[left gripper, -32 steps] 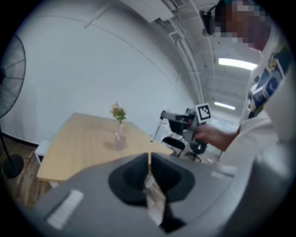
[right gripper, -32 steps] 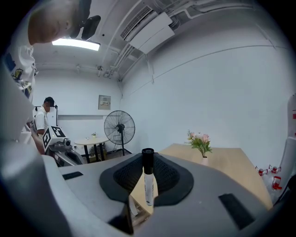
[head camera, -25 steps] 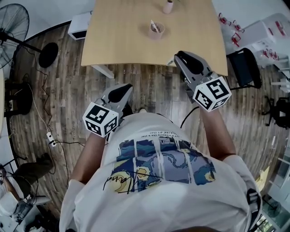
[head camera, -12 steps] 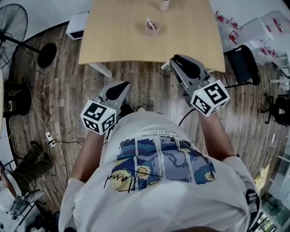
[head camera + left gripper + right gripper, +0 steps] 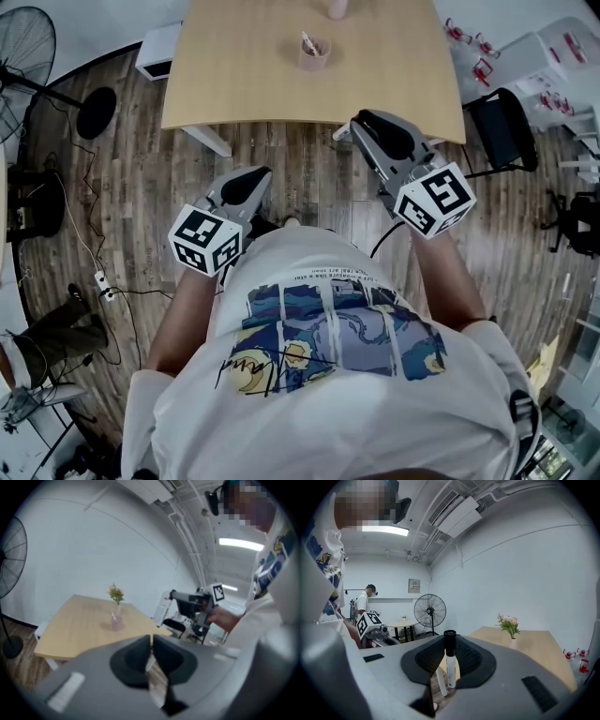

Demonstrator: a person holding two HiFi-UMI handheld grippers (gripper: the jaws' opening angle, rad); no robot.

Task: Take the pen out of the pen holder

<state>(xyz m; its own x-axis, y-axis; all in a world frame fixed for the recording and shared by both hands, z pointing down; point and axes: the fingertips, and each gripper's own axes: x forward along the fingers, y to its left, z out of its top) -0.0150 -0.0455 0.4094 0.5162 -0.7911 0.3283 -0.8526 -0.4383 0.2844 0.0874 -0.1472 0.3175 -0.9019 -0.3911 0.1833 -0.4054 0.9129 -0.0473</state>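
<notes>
In the right gripper view my right gripper (image 5: 450, 660) is shut on a white pen (image 5: 450, 667) with a black cap, held upright between the black pads. In the head view the right gripper (image 5: 364, 127) hovers at the near edge of the wooden table (image 5: 234, 84), short of the pinkish pen holder (image 5: 314, 52), which has something standing in it. My left gripper (image 5: 255, 180) is held lower over the floor, away from the table. Its jaws (image 5: 151, 646) are shut with nothing between them. The pen holder (image 5: 115, 622) also shows in the left gripper view.
A small vase with flowers (image 5: 116, 599) stands behind the pen holder on the table. A standing fan (image 5: 23, 47) and cables are on the floor at left. Chairs (image 5: 502, 136) and shelving stand to the right. Another person (image 5: 52, 328) is at lower left.
The table and pen holder sit slightly higher in the head view than before. My right gripper has shifted a little, still shut on the pen. The person at lower left has moved.
</notes>
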